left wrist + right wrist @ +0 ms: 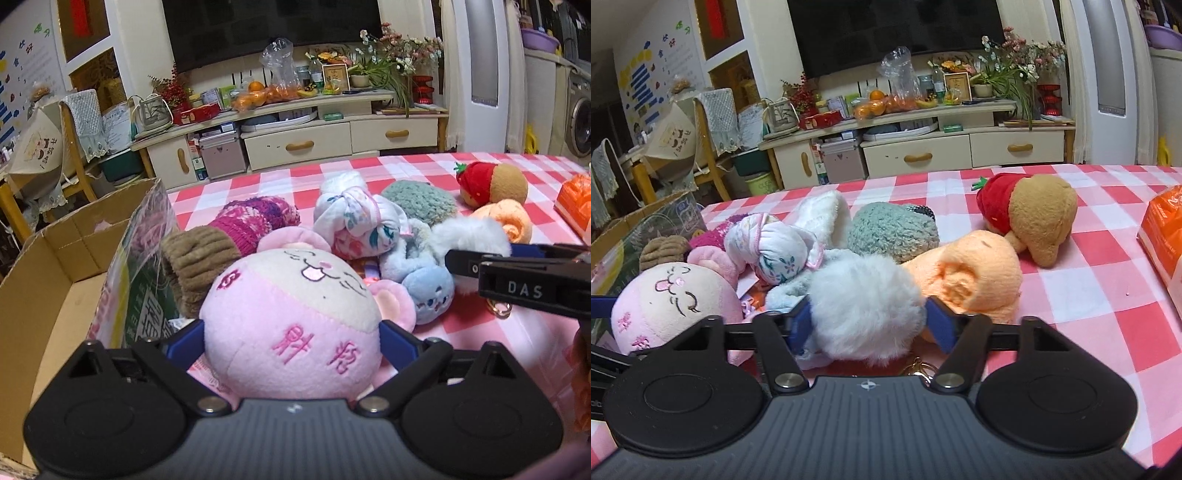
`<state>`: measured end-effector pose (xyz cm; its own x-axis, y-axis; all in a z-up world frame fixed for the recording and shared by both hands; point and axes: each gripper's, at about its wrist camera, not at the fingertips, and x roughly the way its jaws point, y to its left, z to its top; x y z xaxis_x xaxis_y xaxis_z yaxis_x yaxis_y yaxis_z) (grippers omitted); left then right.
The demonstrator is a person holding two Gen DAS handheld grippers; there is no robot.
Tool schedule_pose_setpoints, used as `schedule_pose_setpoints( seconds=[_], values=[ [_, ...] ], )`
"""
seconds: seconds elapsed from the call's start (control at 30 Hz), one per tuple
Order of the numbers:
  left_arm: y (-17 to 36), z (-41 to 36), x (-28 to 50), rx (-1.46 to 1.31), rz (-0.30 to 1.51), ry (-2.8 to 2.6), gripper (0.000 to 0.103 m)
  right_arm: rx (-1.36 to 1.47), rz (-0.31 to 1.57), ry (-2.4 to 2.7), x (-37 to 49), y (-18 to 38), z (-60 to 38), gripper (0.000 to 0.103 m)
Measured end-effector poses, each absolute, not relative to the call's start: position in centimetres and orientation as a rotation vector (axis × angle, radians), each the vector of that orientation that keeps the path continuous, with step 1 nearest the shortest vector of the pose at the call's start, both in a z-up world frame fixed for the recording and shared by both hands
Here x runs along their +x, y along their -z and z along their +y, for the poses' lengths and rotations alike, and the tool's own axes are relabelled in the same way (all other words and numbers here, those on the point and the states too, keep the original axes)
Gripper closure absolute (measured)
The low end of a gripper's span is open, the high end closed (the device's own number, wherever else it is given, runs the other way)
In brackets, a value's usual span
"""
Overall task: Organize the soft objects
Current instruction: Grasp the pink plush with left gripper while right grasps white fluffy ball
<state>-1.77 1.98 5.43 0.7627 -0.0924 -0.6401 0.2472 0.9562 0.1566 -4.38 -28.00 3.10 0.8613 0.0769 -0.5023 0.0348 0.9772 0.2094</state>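
Pink checked cloth (1089, 280) covers the table, soft toys heaped at its middle. Nearest, a round pink plush (291, 328) sits pinched between the left gripper's (291, 339) blue pads. Just beside it, the right gripper (868, 325) squeezes a white fluffy toy (864, 310). An orange roll (971, 277), strawberry bear (1030, 214) and cardboard box (55, 266) lie around.

I see warm, even indoor light in both views; the checked tablecloth (1089, 266) is bright, shadows are soft. Fisheye bending curves the frame edges, and corners darken, slightly soft.
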Motion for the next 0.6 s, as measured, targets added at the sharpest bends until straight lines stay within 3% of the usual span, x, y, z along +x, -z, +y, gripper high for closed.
schedule_pose_setpoints(
  seconds=[0.23, 0.6],
  values=[
    [-5.9, 2.7, -1.8, 0.188, 0.685, 0.217, 0.015, 0.185, 0.523, -0.015, -4.3, -3.5, -27.9, 0.053],
    [-8.7, 4.8, -2.9, 0.094, 0.617, 0.303, 0.015, 0.235, 0.474, 0.018, -6.1, -5.1, -28.6, 0.055]
  ],
)
